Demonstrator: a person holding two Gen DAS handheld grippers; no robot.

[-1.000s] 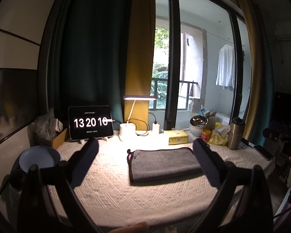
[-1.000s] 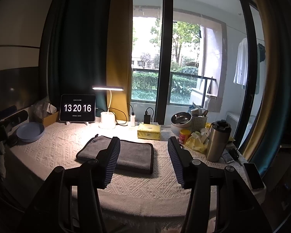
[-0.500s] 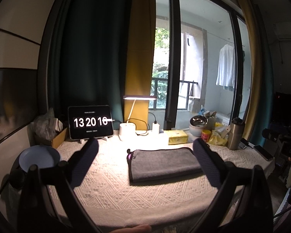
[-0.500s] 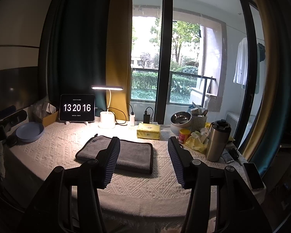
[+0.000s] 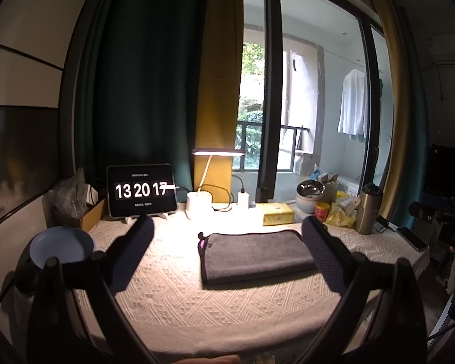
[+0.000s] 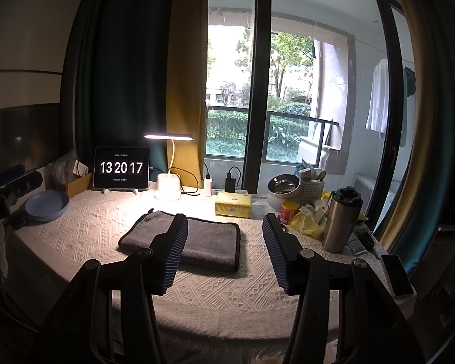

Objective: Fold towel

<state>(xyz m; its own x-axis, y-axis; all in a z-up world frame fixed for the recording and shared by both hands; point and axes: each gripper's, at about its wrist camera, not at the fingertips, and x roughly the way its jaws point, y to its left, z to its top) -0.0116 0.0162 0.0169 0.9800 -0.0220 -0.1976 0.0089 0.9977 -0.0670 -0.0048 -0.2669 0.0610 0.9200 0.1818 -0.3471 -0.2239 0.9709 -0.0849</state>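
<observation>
A grey towel [image 5: 254, 253] lies folded flat in a rectangle on the white textured tablecloth [image 5: 179, 297]. It also shows in the right wrist view [image 6: 209, 242]. My left gripper [image 5: 227, 230] is open and empty, held back above the table's near edge, its right finger in front of the towel's right end. My right gripper [image 6: 224, 221] is open and empty, also held back from the table; its left finger overlaps the towel's middle in the view.
A tablet clock [image 5: 141, 190], a lit desk lamp [image 5: 199, 204] and a yellow tissue pack [image 5: 277, 214] stand at the back. A blue plate [image 5: 60, 247] sits at the left. A steel flask [image 6: 341, 218], bowl, can and phone [image 6: 396, 274] crowd the right.
The clock changed from 13:20:16 to 13:20:17. Both grippers stay open and nearly still; the towel has not moved.
</observation>
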